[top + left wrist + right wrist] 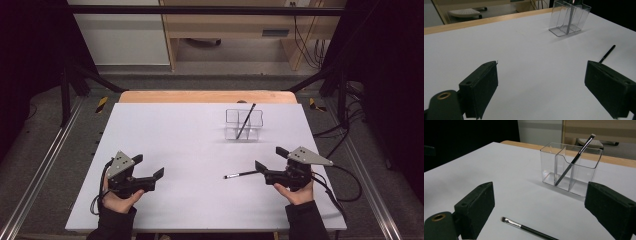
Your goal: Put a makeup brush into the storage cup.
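The white table is evenly and brightly lit, apparently from overhead, while the left and right edges of the high view sink into near black. Shadows are soft and short: a faint one lies beside the clear organizer. Both gripper views look slightly soft, and their lower corners are dark. Glare glints faintly on the organizer's walls.

High view overhead; claw views low, sharing organizer.

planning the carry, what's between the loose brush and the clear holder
Nothing: bare white table between the brush and the holder, seen in the right gripper view.
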